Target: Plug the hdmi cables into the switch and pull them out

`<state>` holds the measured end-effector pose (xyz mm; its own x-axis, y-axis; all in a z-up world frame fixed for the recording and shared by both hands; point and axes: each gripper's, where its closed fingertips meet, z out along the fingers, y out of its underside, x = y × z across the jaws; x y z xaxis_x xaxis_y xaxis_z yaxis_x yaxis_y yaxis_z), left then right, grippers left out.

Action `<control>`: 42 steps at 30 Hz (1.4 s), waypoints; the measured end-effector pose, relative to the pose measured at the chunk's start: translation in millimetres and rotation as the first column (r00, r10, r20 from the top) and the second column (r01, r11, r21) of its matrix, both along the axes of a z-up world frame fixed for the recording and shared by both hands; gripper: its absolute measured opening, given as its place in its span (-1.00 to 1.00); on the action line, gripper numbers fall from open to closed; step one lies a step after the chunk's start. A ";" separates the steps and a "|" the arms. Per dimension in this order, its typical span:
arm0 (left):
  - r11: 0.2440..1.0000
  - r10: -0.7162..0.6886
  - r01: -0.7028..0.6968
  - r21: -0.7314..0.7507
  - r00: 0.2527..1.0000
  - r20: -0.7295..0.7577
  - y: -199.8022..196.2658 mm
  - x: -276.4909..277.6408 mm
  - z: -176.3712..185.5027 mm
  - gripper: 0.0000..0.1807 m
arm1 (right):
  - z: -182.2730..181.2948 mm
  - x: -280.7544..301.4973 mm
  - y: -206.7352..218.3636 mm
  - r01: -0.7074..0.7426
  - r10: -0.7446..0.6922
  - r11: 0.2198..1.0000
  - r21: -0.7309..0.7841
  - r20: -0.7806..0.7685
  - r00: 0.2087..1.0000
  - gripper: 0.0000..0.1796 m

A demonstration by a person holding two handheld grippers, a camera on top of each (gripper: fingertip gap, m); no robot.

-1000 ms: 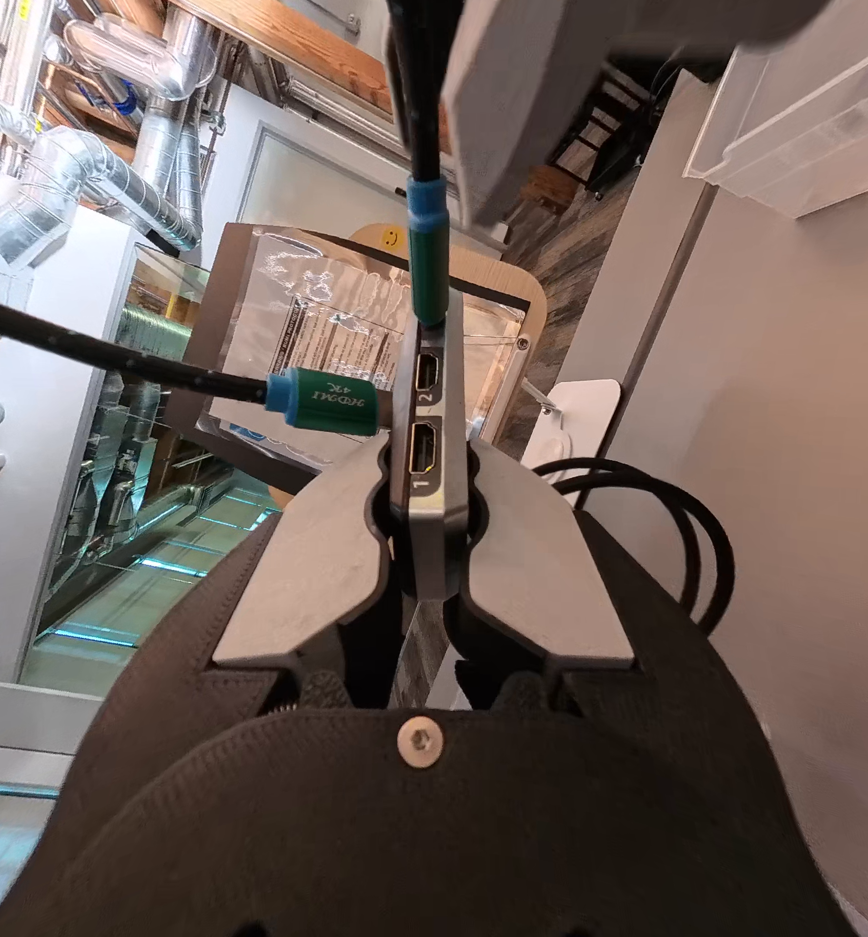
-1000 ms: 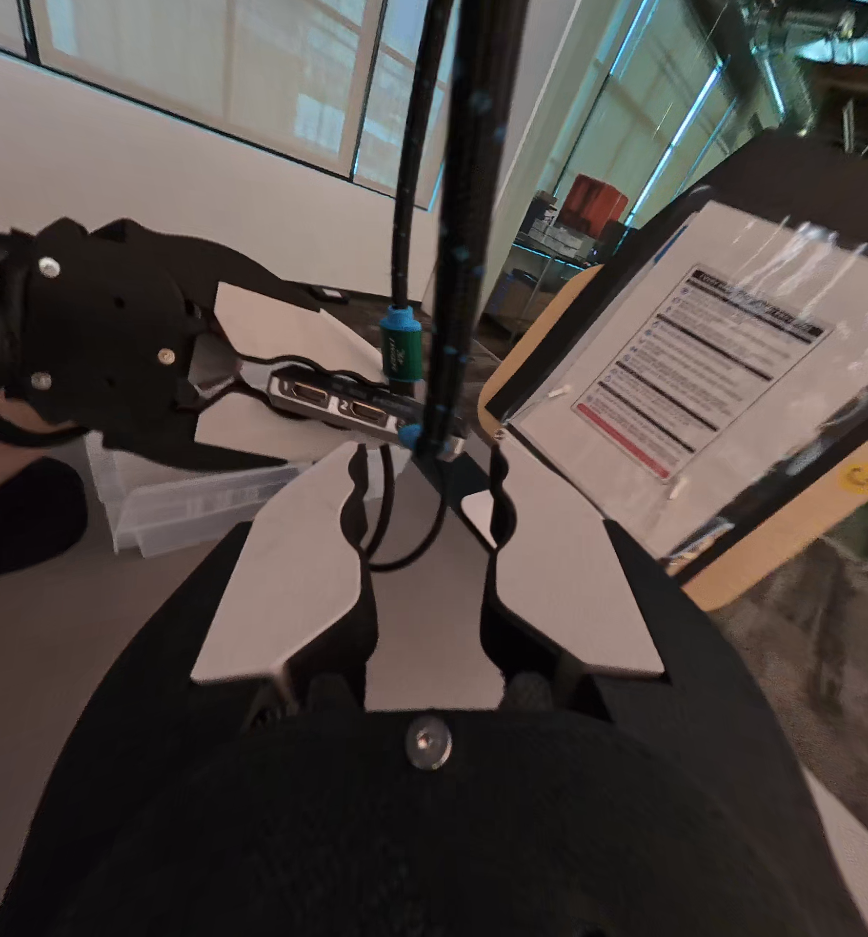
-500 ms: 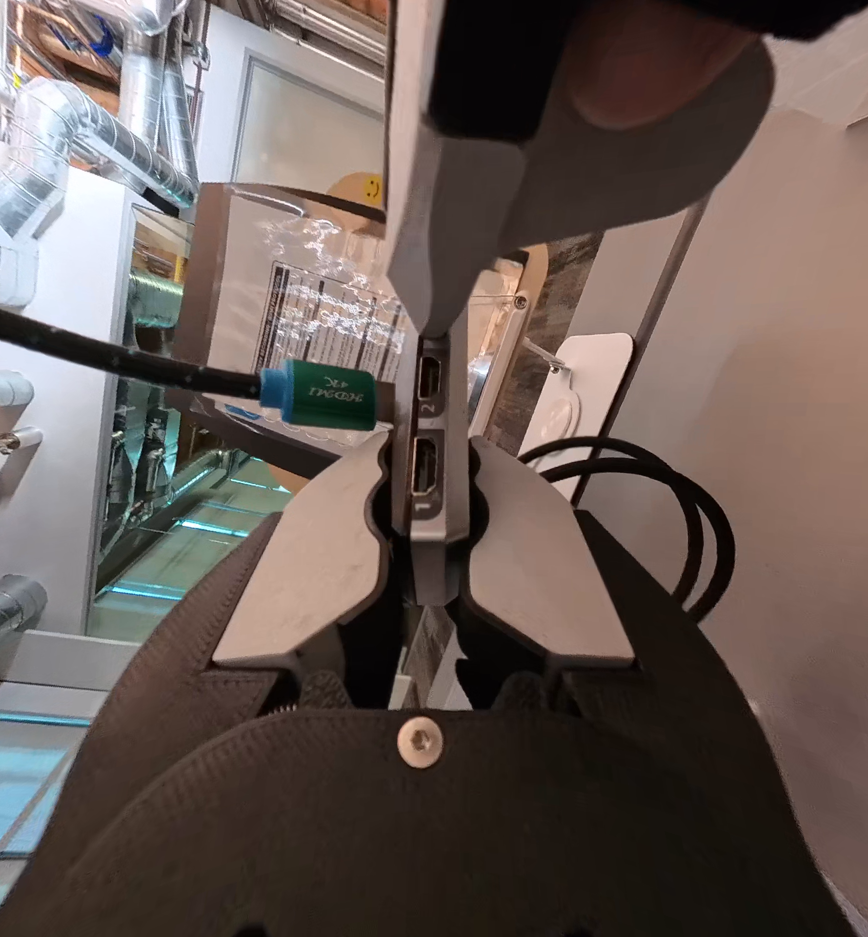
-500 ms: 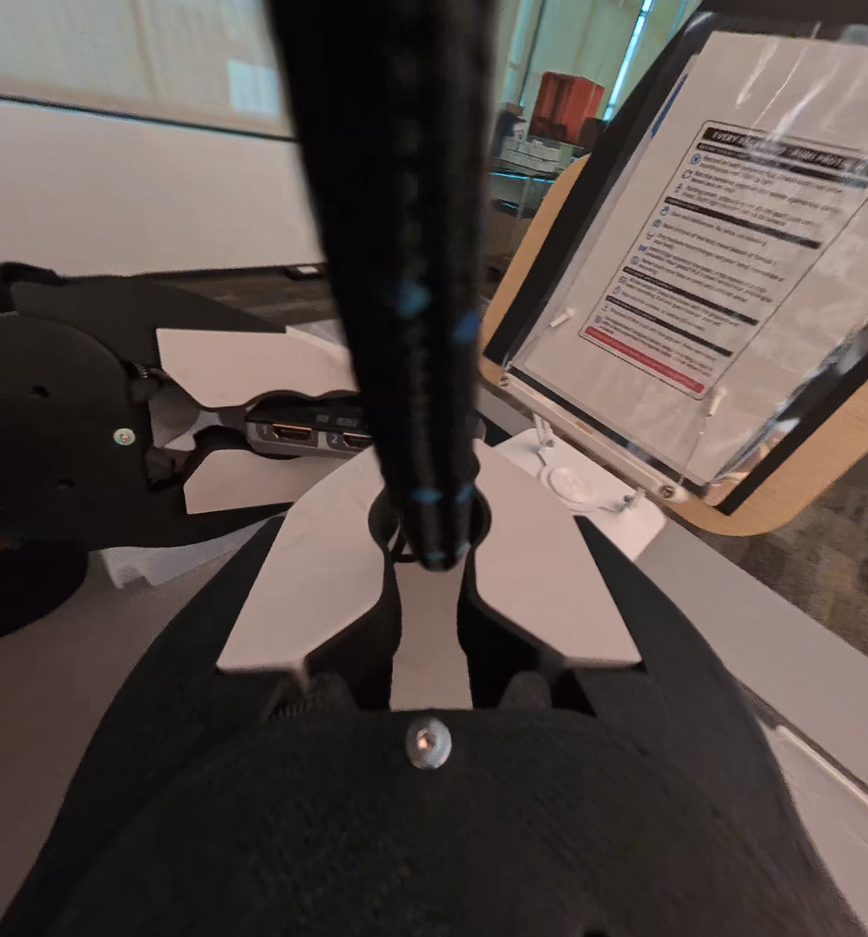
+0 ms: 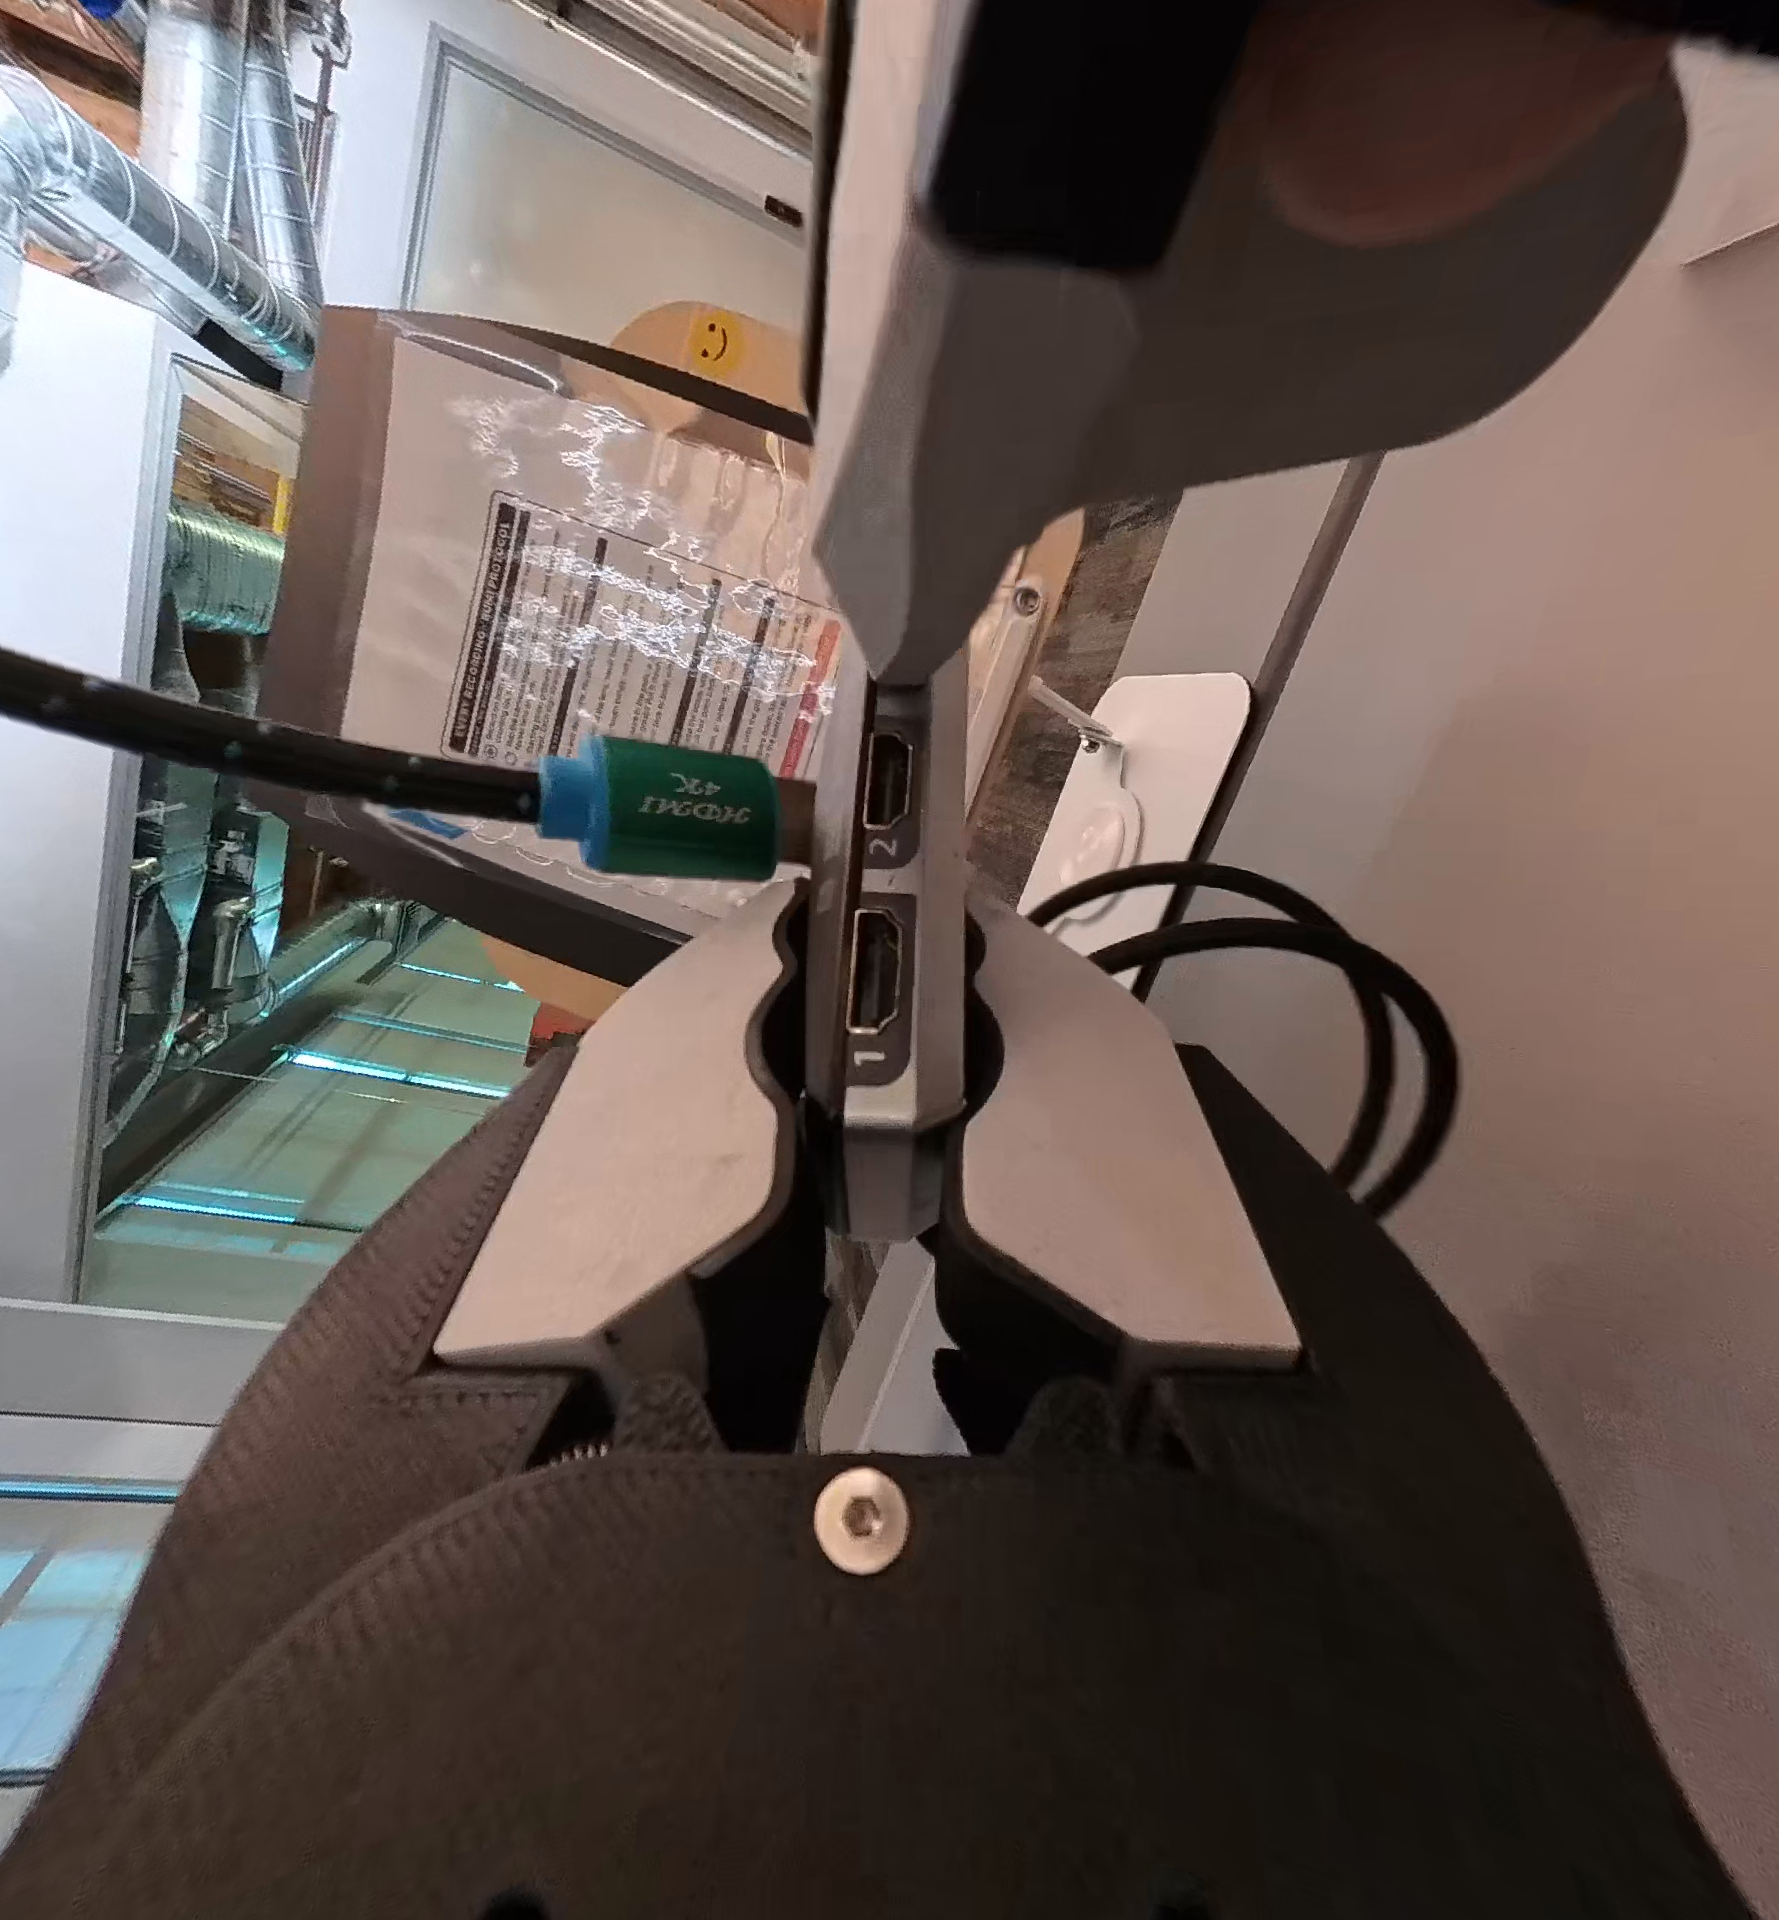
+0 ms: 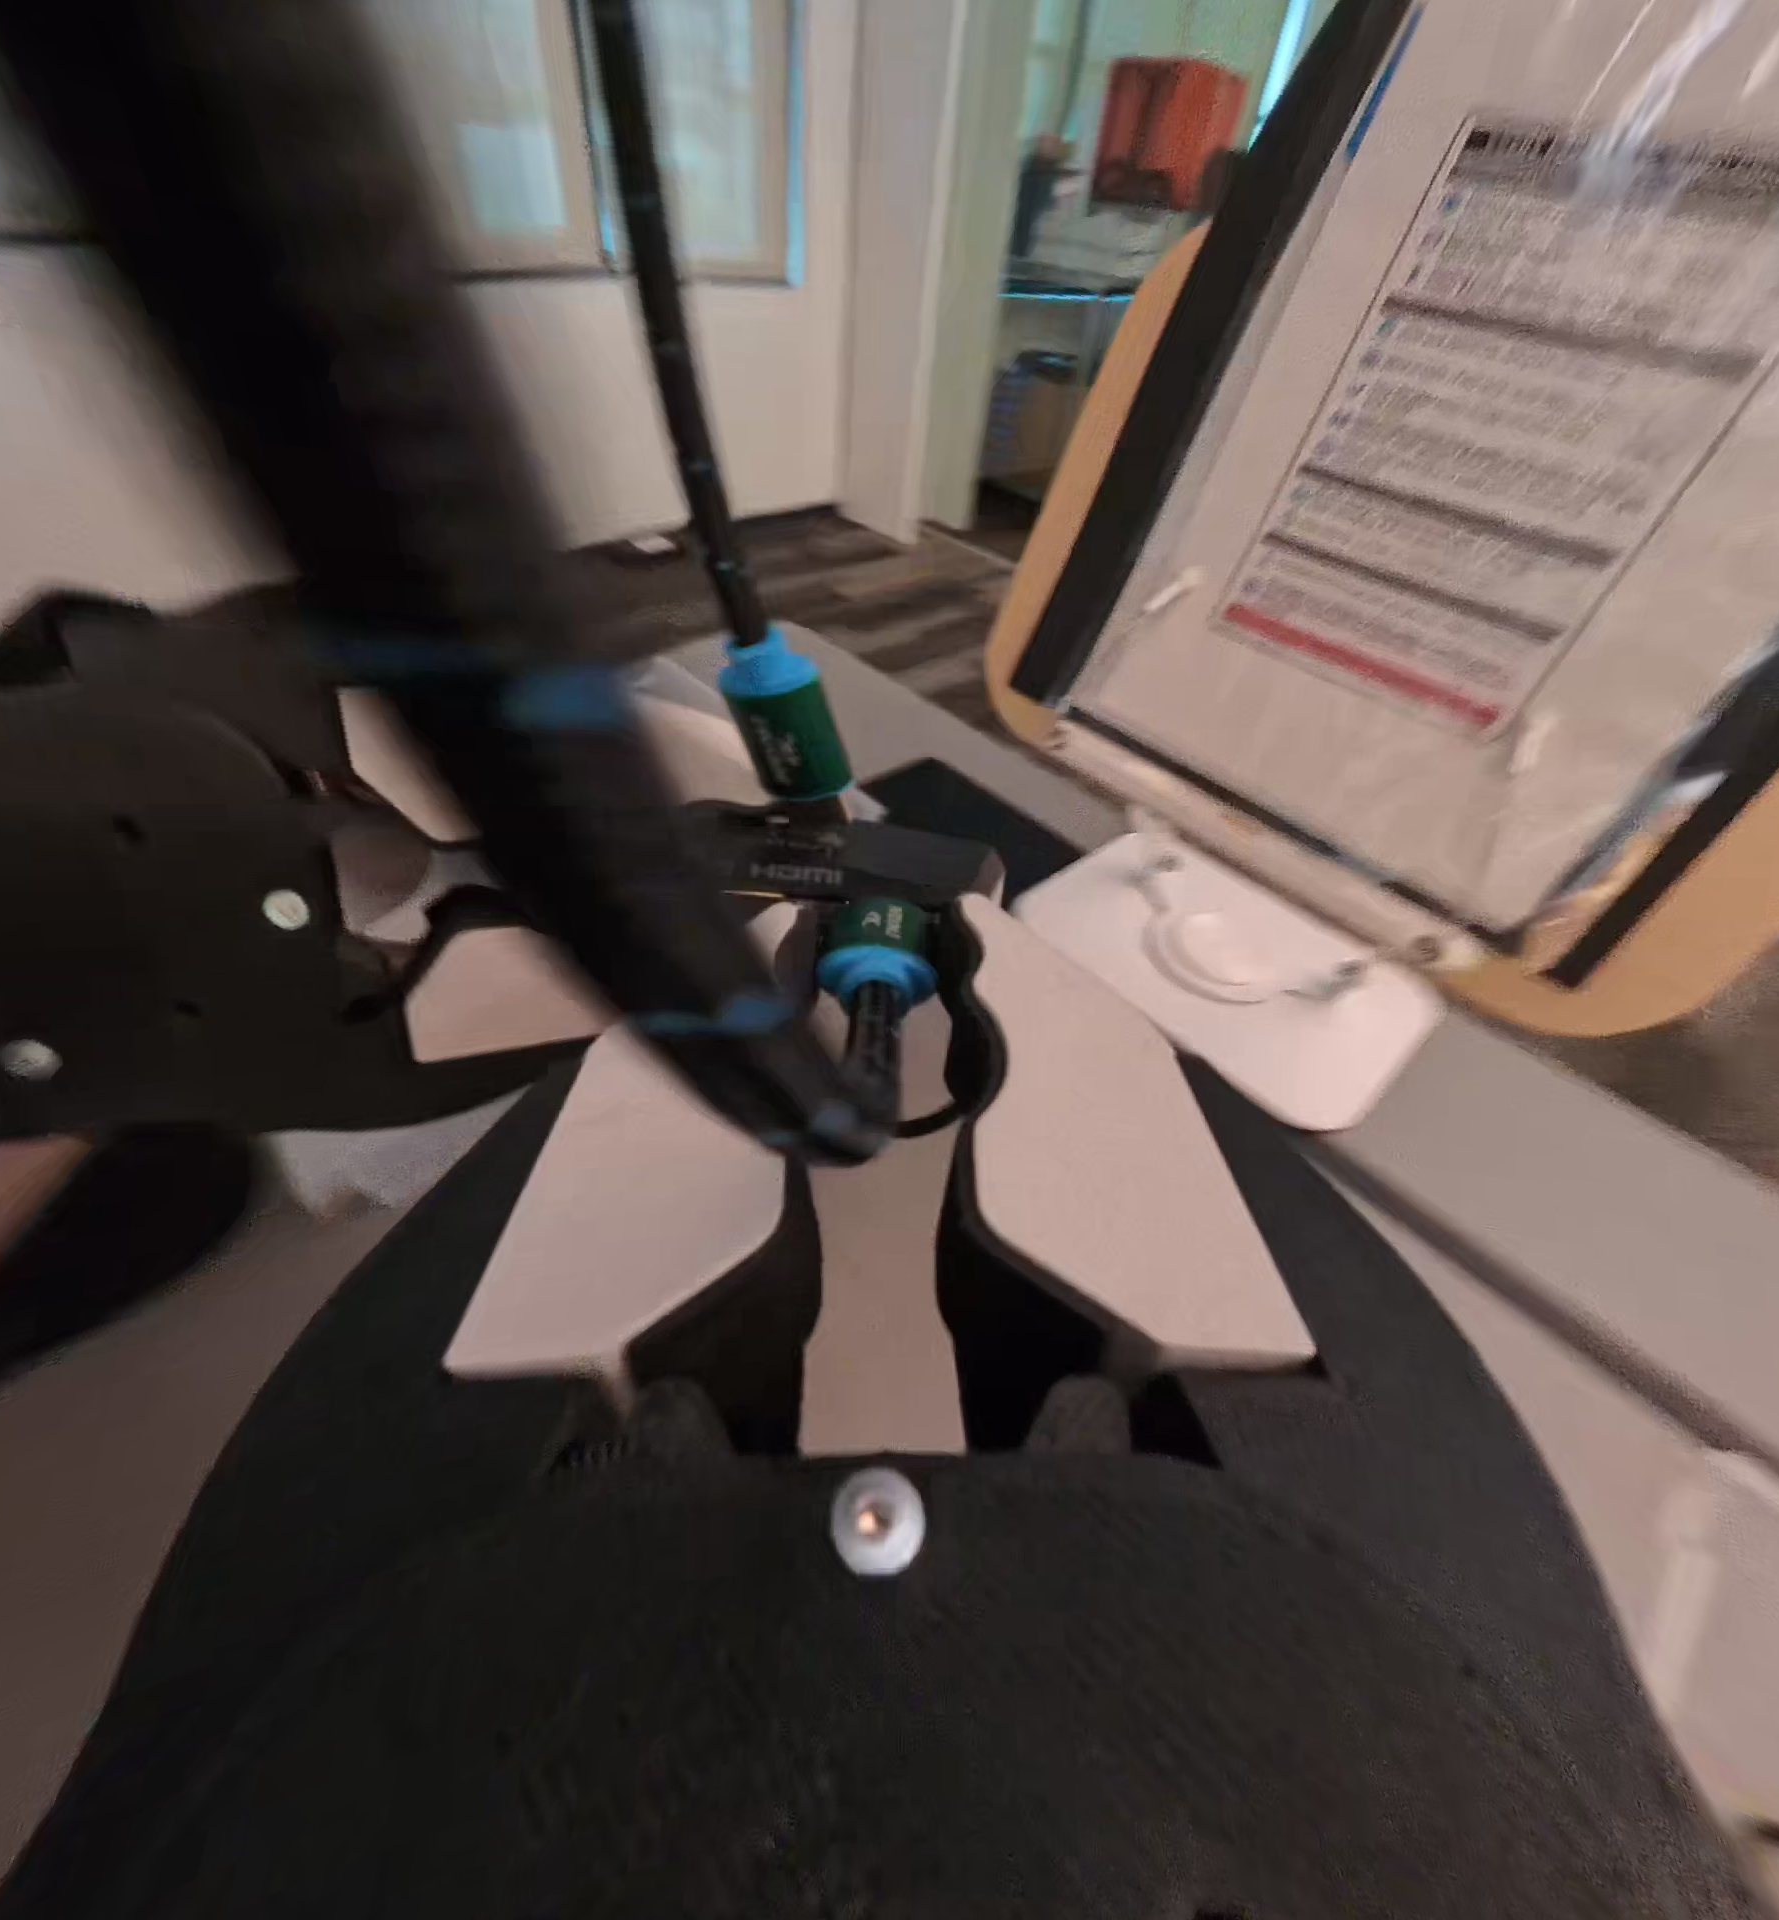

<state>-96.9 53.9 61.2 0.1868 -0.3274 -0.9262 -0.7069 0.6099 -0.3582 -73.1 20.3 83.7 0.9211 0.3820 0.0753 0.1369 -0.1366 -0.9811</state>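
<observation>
switch: pinched edge-on in your left gripper, two front ports empty | green plug: seated in its side | second green plug: between your right gripper fingers, spread, cable draped across | signboard: behind

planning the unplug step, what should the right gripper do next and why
Probably squeeze the right gripper firmly on the near green HDMI plug and pull straight back: the plug sits between its fingers, seated in the switch, which the left gripper clamps.
</observation>
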 end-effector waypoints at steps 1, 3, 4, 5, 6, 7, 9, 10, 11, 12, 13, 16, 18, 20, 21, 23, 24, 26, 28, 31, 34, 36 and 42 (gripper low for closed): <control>1.000 0.007 -0.007 0.004 1.000 -0.005 -1.3 0.4 0.2 -0.74 | -0.2 1.5 -0.1 -0.038 0.036 0.999 -0.025 -0.091 0.995 -0.75; 1.000 0.024 -0.024 0.003 0.999 -0.023 -1.2 2.6 -3.9 -0.74 | -4.2 5.4 1.3 -0.043 0.038 0.998 -0.044 -0.109 0.993 -0.75; 1.000 0.021 -0.022 -0.014 0.999 -0.028 -0.2 3.8 -7.1 -0.74 | -5.8 6.4 2.0 -0.013 0.011 0.999 -0.040 -0.054 0.998 -0.75; 0.999 0.012 -0.012 -0.031 1.000 -0.026 0.8 4.4 -9.2 -0.74 | -6.8 6.3 2.1 0.019 -0.018 0.999 -0.031 0.021 1.000 -0.75; 0.999 0.003 -0.004 -0.040 1.000 -0.021 1.3 4.3 -9.2 -0.73 | -6.8 6.0 1.7 0.049 -0.047 0.999 -0.017 0.096 0.994 -0.75; 0.999 0.001 -0.002 -0.035 1.000 -0.015 1.1 3.6 -7.4 -0.73 | -4.9 5.2 0.9 0.066 -0.066 0.998 -0.001 0.131 0.989 -0.75; 0.999 0.028 -0.028 -0.020 1.000 -0.011 3.0 -0.7 -3.2 -0.74 | -0.5 3.5 -2.9 0.040 -0.038 0.999 -0.013 0.087 0.995 -0.75; 0.993 0.118 -0.119 -0.024 0.992 -0.035 16.3 -10.6 -5.2 -0.74 | 10.1 4.8 -8.9 -0.008 0.008 1.000 -0.002 -0.026 1.000 -0.75; 0.977 0.206 -0.209 -0.036 0.976 -0.069 34.9 -23.2 -10.5 -0.74 | 26.0 12.1 -18.6 -0.052 0.053 0.999 0.015 -0.150 0.987 -0.75; 0.976 0.203 -0.207 -0.062 0.977 -0.067 46.6 -29.7 -13.7 -0.74 | 43.5 26.8 -29.6 -0.057 0.068 0.997 0.055 -0.224 0.972 -0.74; 0.979 0.175 -0.179 -0.100 0.984 -0.043 51.8 -34.2 -12.9 -0.75 | 58.6 44.6 -40.9 -0.035 0.059 0.994 0.102 -0.248 0.967 -0.75; 0.972 0.116 -0.099 -0.215 0.991 0.071 48.0 -41.8 4.1 -0.75 | 67.0 100.9 -67.9 0.068 -0.057 0.995 0.073 -0.144 0.988 -0.76; 0.970 0.062 -0.031 -0.241 0.990 0.126 37.7 -41.2 15.2 -0.75 | 49.9 139.9 -91.7 0.098 -0.105 0.993 -0.073 -0.098 0.990 -0.75; 0.968 0.022 0.015 -0.250 0.989 0.145 27.7 -39.9 21.5 -0.75 | 25.1 162.3 -124.8 0.008 -0.034 0.978 -0.209 -0.121 0.992 -0.75; 0.969 0.011 0.026 -0.245 0.989 0.148 24.4 -39.6 23.6 -0.75 | 14.7 177.9 -138.8 0.010 -0.040 0.970 -0.244 -0.120 0.992 -0.75; 0.974 0.006 0.026 -0.226 0.990 0.140 20.6 -39.2 25.2 -0.75 | -7.9 210.7 -163.3 0.068 -0.095 0.952 -0.299 -0.075 0.993 -0.76; 0.974 0.000 0.030 -0.224 0.991 0.133 18.6 -38.0 24.8 -0.75 | -24.3 223.4 -176.0 0.095 -0.105 0.936 -0.338 -0.012 0.994 -0.75; 0.972 -0.016 0.045 -0.229 0.992 0.126 14.7 -34.3 22.9 -0.76 | -59.8 251.6 -199.1 0.208 -0.152 0.881 -0.425 0.163 0.975 -0.75; 0.972 -0.030 0.055 -0.229 0.994 0.109 11.0 -30.5 19.1 -0.75 | -77.3 263.9 -212.7 0.255 -0.148 0.854 -0.452 0.259 0.954 -0.75; 0.974 -0.032 0.048 -0.223 0.997 0.075 8.1 -27.1 13.3 -0.75 | -98.2 260.3 -222.7 0.230 -0.081 0.817 -0.530 0.289 0.954 -0.75; 0.975 -0.040 0.052 -0.218 0.997 0.061 4.7 -24.1 10.9 -0.75 | -126.1 262.8 -233.0 0.244 -0.023 0.711 -0.660 0.324 0.946 -0.75; 0.975 -0.046 0.056 -0.215 0.998 0.053 2.8 -23.0 9.7 -0.75 | -130.6 259.8 -230.4 0.205 -0.015 0.702 -0.683 0.274 0.962 -0.75; 0.972 -0.062 0.070 -0.223 0.997 0.044 -0.2 -19.3 6.4 -0.75 | -175.1 258.6 -225.4 0.133 0.065 0.542 -0.830 0.199 0.978 -0.75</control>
